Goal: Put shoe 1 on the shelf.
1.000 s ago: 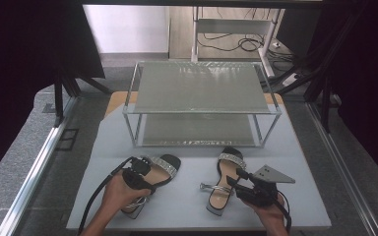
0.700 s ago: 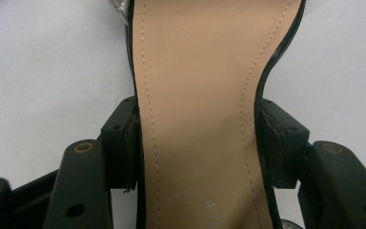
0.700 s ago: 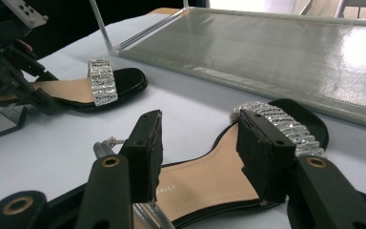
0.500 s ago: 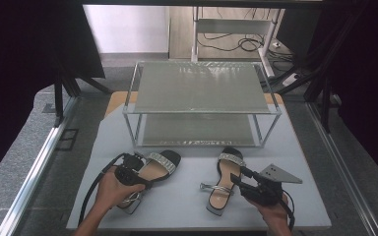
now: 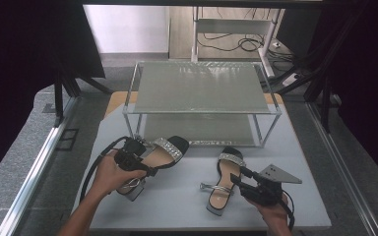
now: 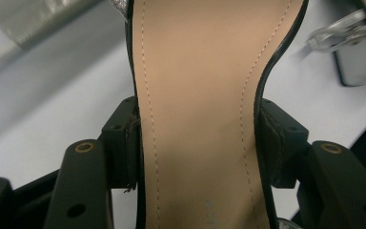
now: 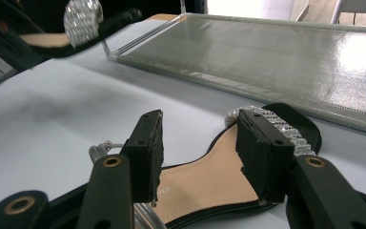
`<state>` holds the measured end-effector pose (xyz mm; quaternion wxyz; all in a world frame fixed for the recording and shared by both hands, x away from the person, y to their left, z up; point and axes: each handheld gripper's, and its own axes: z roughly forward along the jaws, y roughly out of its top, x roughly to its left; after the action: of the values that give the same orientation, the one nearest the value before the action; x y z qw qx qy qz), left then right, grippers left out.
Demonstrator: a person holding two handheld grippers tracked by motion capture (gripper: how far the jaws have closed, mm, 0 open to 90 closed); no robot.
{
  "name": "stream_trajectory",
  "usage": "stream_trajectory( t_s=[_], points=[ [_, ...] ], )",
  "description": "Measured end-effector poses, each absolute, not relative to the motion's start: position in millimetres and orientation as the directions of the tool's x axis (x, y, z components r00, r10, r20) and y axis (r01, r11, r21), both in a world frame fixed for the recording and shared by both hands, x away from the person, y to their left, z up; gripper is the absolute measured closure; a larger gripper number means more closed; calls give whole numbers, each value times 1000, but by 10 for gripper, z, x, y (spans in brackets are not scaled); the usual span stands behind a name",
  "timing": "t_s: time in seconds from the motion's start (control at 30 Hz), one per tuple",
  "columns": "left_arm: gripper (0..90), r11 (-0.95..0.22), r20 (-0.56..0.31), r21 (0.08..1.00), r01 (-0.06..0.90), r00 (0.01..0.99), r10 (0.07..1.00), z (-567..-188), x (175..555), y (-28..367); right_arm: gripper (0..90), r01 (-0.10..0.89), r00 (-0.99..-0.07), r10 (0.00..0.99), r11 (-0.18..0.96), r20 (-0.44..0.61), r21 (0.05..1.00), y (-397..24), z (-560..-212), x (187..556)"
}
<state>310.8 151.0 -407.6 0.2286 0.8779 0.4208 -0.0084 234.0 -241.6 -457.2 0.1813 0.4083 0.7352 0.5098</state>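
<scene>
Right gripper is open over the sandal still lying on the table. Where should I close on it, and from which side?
Grip the right sandal across its narrow waist, behind the rhinestone strap, coming from the heel end as the right gripper already points. The sole lies flat and is slimmest there, and the left gripper holds the other sandal the same way.

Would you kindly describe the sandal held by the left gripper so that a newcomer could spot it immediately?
Find the two-tier metal rack on the grey table. Two black sandals lie before it; this sandal is nearer the rack's left legs. Unlike the other sandal, it is clamped at the waist by the left gripper.
</scene>
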Motion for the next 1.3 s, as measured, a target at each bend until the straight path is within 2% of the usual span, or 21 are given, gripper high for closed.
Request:
stream_trajectory(
  t_s=[0.7,1.3],
  points=[
    [414,-579,-273,463,671,729,627,-3284,3336,1306,528,420,-597,787,146,151,896,-2416,-4594,2357],
    [415,-563,-310,468,681,723,617,-2932,3773,1149,518,416,-613,775,154,152,896,-2386,-4588,2347]
  ],
)
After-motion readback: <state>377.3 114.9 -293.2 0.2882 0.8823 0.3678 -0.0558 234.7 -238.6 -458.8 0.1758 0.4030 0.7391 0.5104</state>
